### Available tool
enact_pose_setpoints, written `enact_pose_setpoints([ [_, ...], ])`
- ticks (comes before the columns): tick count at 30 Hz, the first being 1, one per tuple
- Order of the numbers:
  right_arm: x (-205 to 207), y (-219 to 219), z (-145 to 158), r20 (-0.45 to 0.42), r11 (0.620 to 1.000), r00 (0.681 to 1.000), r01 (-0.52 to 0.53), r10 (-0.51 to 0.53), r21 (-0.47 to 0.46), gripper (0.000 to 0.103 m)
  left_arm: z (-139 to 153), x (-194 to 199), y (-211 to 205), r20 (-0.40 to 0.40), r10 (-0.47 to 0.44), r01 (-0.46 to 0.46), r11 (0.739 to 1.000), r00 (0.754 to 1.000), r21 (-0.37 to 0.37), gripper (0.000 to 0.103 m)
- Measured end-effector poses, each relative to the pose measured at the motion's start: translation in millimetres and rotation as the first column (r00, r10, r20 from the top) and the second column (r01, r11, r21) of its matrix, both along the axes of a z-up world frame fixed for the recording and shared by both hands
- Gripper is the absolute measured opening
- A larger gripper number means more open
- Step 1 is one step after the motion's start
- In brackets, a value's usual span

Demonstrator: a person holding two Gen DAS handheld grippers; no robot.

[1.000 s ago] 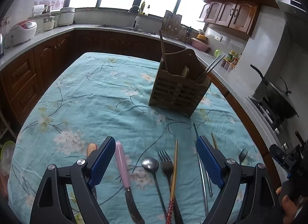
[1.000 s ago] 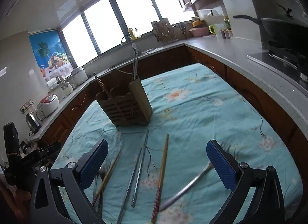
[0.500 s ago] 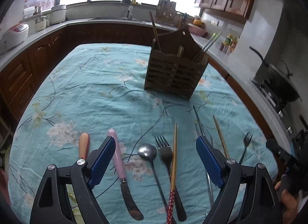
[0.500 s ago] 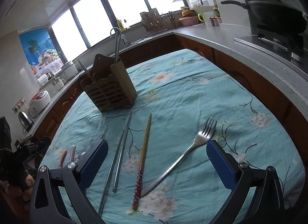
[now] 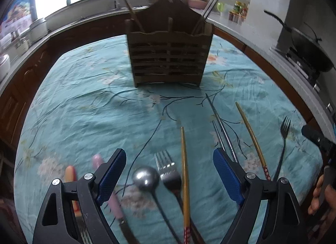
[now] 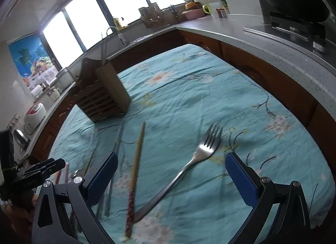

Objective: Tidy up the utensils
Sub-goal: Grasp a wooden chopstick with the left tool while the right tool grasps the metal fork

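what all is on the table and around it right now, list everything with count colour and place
utensil holder: 1, brown wood, far middle of table, sticks already inside
tablecloth: 1, teal floral, covers table
spoon: 1, silver, near edge
forks: 2, silver, one beside spoon, one far right
wooden chopsticks: 2, tan with red ends, near edge
metal chopsticks: 2, silver, right of centre
knives: 2, pink handle and orange handle, left
wok: 1, black, stove at right
left gripper: 1, black, blue pads, open
right gripper: 1, same, open over fork
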State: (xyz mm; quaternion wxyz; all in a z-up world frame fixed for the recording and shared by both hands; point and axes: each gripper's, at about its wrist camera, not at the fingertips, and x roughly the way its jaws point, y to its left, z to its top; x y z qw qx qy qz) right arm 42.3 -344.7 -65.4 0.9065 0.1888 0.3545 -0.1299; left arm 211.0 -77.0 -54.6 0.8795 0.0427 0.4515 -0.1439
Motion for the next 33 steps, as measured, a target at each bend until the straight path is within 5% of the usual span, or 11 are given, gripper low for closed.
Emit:
enact_pose_setpoints([
  [9,22.2,-27.2,-17.7,-0.049,0.998,0.997,0.057,-0.057,0.002,0.098,-30.6,39.7,-22.2,-0.081,-0.059,0.059,0.998,0.995,0.005,0.068],
  [22,53.1,-27.4,-41.4,-0.152,0.998,0.987,0.043,-0.05,-0.046,0.016,-57.7,64.0,-38.4,-0.141,-0.084,0.089,0.996,0.986,0.023,0.019],
  [27,66.6,-26.6,-41.7,-0.16,1.0,0.987,0.012,-0.015,-0.021,0.02,-59.1,67.6,-40.4,-0.152,-0.087,0.087,0.996,0.984,-0.005,0.005],
  [33,78.2,-17.4,-42.8,-0.158,0.999,0.987,-0.04,0.036,-0.024,0.014,-52.4,65.7,-33.9,-0.14,-0.091,0.085,0.995,0.986,-0.046,0.004],
])
